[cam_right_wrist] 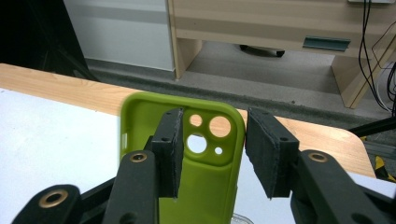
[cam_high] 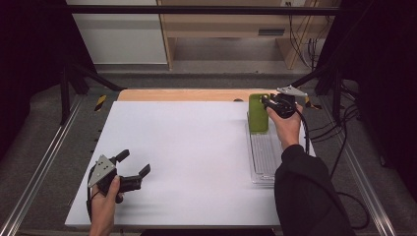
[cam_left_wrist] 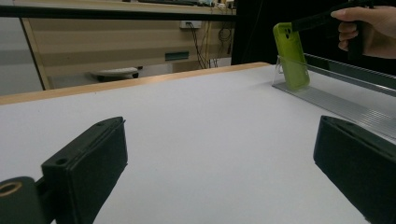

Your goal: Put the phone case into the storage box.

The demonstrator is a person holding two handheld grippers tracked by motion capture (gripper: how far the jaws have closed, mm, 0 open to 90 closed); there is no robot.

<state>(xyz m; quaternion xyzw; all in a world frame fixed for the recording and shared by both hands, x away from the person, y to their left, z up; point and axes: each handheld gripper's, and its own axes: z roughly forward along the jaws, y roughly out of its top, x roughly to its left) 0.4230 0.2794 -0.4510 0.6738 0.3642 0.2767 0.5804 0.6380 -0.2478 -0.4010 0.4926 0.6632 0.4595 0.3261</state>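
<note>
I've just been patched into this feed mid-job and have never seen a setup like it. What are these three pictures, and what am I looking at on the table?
No robot arm here: a person holds a hand-held gripper in each hand.

The high view looks down on the white table. The left hand-held gripper hovers open near the front left corner, holding nothing. The right hand-held gripper is at the far right, at the top of a green phone case.

The other two pictures come from cameras riding on each gripper, looking along its black jaws. In the right gripper view, the jaws straddle the case's upper right edge with gaps showing, so it isn't gripped. The case stands tilted in a clear ribbed tray, propped on a small clear stand.
</note>
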